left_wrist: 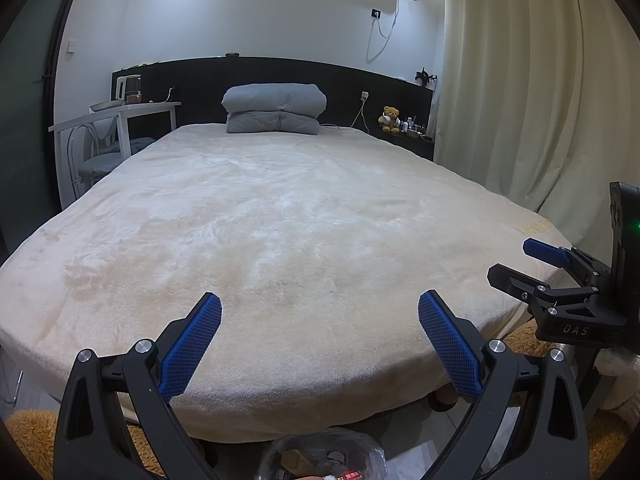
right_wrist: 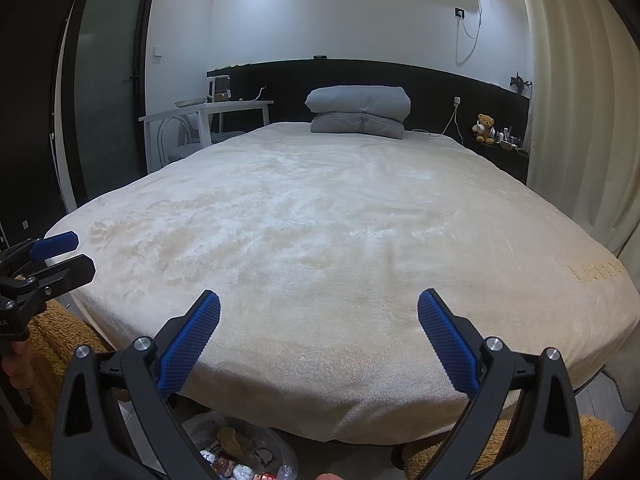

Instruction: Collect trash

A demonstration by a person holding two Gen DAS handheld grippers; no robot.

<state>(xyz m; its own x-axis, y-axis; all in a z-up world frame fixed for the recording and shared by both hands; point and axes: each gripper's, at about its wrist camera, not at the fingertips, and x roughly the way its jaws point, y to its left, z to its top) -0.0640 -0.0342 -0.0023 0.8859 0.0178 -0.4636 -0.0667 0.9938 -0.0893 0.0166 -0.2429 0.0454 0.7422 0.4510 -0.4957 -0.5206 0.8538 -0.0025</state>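
left claw (left_wrist: 320, 340): we see it spread wide, empty, touching nothing | right claw (right_wrist: 319, 340): same, wide and empty | both hover over foot of bed (right_wrist: 320, 220) | trash bag (right_wrist: 240, 450): one, clear, on floor below bed edge, scraps inside | one folded grey duvet (right_wrist: 358, 111) at headboard | one teddy bear (right_wrist: 485, 128)

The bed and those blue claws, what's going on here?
A person holds two grippers over the foot of the bed. The left gripper and right gripper are both open and hold nothing. A clear bag with scraps in it sits on the floor below. No trash shows on the bed.
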